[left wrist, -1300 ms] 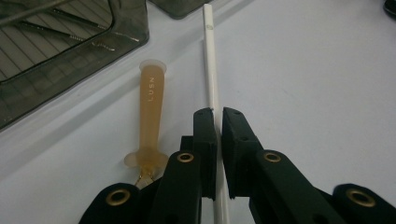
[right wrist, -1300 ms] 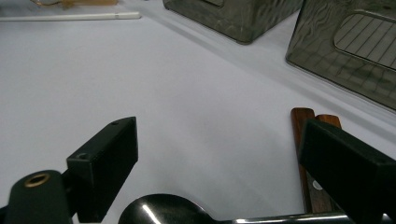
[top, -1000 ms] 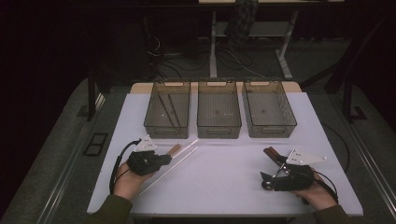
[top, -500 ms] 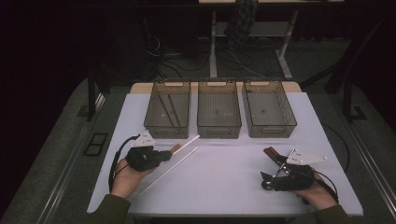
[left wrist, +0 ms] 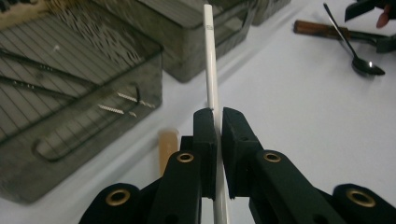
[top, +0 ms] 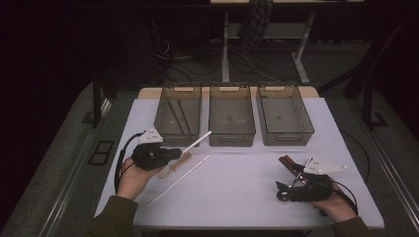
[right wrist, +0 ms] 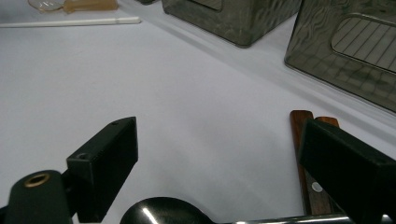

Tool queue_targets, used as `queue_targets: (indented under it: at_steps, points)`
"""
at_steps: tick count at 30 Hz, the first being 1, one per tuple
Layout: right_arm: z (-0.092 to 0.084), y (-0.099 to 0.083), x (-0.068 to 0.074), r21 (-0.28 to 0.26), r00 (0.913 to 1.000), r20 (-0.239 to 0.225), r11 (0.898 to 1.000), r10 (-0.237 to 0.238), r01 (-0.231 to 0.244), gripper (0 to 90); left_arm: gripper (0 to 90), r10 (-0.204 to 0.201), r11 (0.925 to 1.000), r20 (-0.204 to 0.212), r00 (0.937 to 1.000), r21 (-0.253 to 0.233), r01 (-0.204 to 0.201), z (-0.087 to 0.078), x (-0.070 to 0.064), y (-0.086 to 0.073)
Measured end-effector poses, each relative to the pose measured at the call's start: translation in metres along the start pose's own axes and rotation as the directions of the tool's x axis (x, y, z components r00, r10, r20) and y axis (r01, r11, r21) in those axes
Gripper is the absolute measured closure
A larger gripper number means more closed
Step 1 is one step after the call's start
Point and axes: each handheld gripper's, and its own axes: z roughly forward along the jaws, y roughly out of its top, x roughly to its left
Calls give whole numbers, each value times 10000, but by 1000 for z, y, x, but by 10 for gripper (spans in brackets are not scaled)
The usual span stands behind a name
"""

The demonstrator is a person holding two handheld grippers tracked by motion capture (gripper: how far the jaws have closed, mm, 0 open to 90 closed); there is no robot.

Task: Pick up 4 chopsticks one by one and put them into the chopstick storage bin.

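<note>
My left gripper (top: 170, 152) (left wrist: 218, 116) is shut on a thin white stick (top: 197, 139) (left wrist: 210, 56), held off the table and pointing toward the bins. A second white stick (top: 179, 180) (right wrist: 70, 22) lies flat on the white table (top: 237, 173) below it. Beside that rests an amber-handled spoon (top: 175, 165) (right wrist: 88, 5). At the right, my right gripper (top: 291, 180) (right wrist: 219, 140) stands open, low over the table. A metal spoon (top: 296, 178) (left wrist: 355, 51) (right wrist: 163, 212) lies under it, with wood-handled utensils (top: 287, 162) (right wrist: 308, 158) beside it.
Three dark see-through bins stand in a row at the back: left (top: 178, 116) (left wrist: 70, 93) with thin dark sticks inside, middle (top: 232, 116), right (top: 284, 116). Cables trail from both grippers.
The left gripper has risen and shifted toward the bins, lifting the white stick off the table. The other stick stays where it lay. The right hand has not moved.
</note>
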Motion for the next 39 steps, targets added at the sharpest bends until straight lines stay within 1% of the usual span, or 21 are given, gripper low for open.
queue_targets:
  at_steps: [4,8,14,21,27,31,39]
  points:
    - [0,0,-1,-15,10000,15,10000,42,-42,115,843,-21,9999,-74,10000,-121,20,1,6,10]
    - [0,-1,-1,-24,10000,20,10000,47,-47,115,843,-60,9999,-159,9999,-128,58,4,12,20]
    - [-1,0,-1,-72,9999,73,9999,92,-91,115,843,-208,9997,-420,9989,-161,201,9,23,32]
    - [-2,-1,-1,-139,9998,93,9997,177,-175,115,842,-367,9993,-677,9970,-30,366,18,36,43]
    - [-3,-1,-1,-219,9997,70,9995,232,-231,116,842,-552,9984,-919,9942,100,563,29,46,51]
    - [-4,0,-1,-277,9996,41,9992,282,-281,116,842,-542,9980,-1145,9919,266,576,38,50,59]
    - [-5,0,-1,-372,9994,11,9988,334,-333,115,843,-553,9973,-1593,9857,379,621,50,62,75]
